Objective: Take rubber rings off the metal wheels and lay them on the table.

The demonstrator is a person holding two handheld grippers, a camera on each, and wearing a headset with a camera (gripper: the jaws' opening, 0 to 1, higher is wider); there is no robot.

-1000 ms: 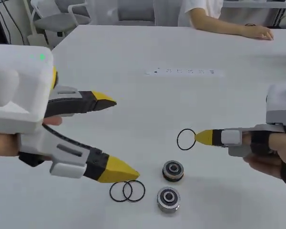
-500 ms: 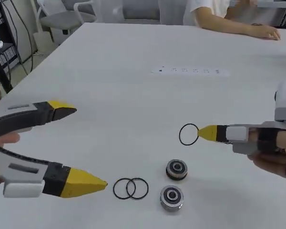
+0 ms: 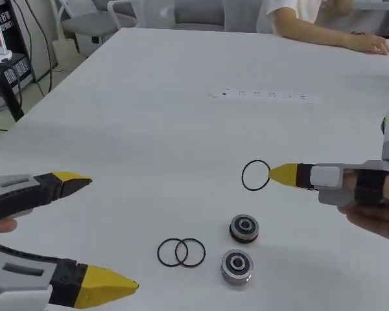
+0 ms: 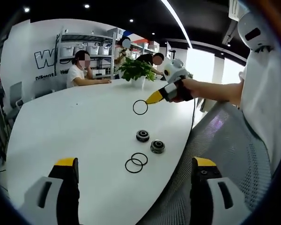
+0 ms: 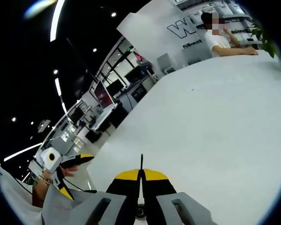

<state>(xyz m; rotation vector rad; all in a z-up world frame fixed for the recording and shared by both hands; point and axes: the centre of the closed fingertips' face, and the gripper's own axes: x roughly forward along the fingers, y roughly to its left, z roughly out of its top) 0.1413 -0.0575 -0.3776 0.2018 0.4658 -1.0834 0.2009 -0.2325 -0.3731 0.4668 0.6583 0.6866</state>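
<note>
Holding ring (image 3: pixel 255 175) clenched in right gripper (image 3: pixel 272 175), above counter (image 3: pixel 181 116).
With left gripper (image 3: pixel 109 232) spread and empty, lower flat beside laid pair (image 3: pixel 181 252), clear of wheels (image 3: pixel 244 228), then release gently.

We record two round metal wheels (image 3: pixel 244 228) lying flat, side by side. Two thin black rubber rings (image 3: pixel 181 252) overlap at nine o'clock; a third black ring (image 3: pixel 255 175) is held upright at twelve.
</note>
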